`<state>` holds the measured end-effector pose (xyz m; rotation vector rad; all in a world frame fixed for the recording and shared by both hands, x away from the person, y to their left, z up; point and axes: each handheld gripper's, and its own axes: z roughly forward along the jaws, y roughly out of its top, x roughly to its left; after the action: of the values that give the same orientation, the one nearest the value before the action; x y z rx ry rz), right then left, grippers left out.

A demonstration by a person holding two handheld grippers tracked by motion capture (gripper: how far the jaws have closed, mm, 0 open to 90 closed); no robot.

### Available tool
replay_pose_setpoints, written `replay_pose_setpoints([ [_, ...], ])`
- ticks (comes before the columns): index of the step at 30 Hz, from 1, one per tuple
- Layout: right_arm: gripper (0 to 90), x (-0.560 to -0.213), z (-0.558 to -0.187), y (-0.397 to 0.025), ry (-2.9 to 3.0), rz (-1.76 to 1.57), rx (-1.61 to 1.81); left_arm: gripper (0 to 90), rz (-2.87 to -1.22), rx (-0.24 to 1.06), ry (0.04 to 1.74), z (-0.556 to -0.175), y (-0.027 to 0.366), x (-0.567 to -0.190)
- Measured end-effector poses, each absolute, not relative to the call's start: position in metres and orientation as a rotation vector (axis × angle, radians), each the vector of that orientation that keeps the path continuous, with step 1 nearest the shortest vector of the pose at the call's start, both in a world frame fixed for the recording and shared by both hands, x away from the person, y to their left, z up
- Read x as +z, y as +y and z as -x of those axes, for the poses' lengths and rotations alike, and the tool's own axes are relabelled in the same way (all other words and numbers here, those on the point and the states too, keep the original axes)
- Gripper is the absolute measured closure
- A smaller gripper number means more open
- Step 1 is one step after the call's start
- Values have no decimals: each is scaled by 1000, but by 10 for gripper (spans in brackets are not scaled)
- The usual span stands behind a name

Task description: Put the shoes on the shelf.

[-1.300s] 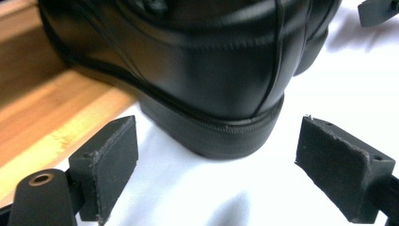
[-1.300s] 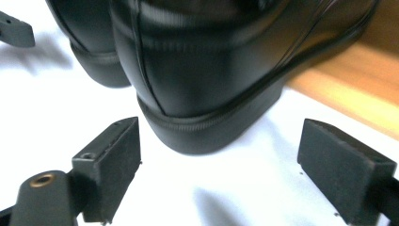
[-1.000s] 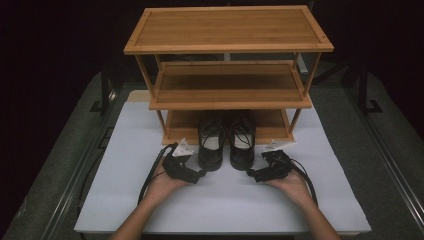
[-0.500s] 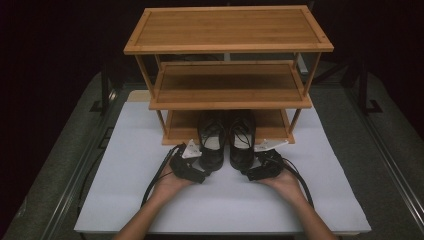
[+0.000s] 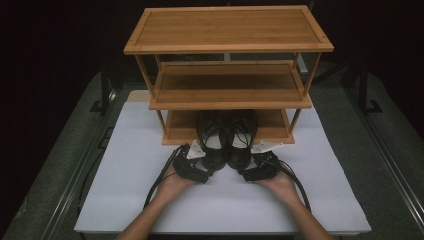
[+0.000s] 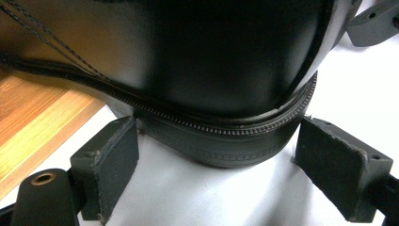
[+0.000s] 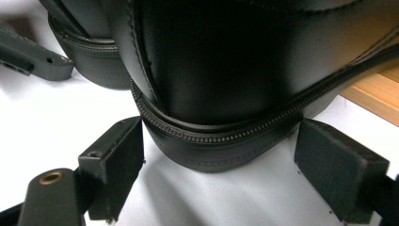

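At the rack's [image 5: 227, 135] front edge, each open claw [image 6: 216, 174] [image 7: 219, 172] flanks a shoe heel [image 6: 226, 141] [image 7: 221, 146].

Shoes [image 5: 228, 142] half in rack [image 5: 175, 134]

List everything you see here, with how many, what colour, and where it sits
Shoes: 2, black leather, laced, side by side, partly on the rack's bottom shelf, rounded ends out over the sheet; left shoe, right shoe.
Shoe rack: 1, light brown wood, three shelves, at the far middle of the sheet; top two shelves bare.
White sheet: 1, covering the table's middle.
Table: 1, grey, under the sheet.
Left gripper: 1, black, jaws open either side of the left shoe's rounded end.
Right gripper: 1, black, jaws open either side of the right shoe's rounded end.
Hands: 2, at the near edge, one on each gripper.
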<state>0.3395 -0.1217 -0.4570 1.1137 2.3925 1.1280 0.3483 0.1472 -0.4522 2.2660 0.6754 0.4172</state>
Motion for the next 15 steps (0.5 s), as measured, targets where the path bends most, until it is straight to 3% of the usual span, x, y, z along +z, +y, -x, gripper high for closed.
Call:
replay_pose_setpoints([
  [15,193,-441,-342,-122,2392,-1178,1151,150,-2255,351,717,-355,147,-432],
])
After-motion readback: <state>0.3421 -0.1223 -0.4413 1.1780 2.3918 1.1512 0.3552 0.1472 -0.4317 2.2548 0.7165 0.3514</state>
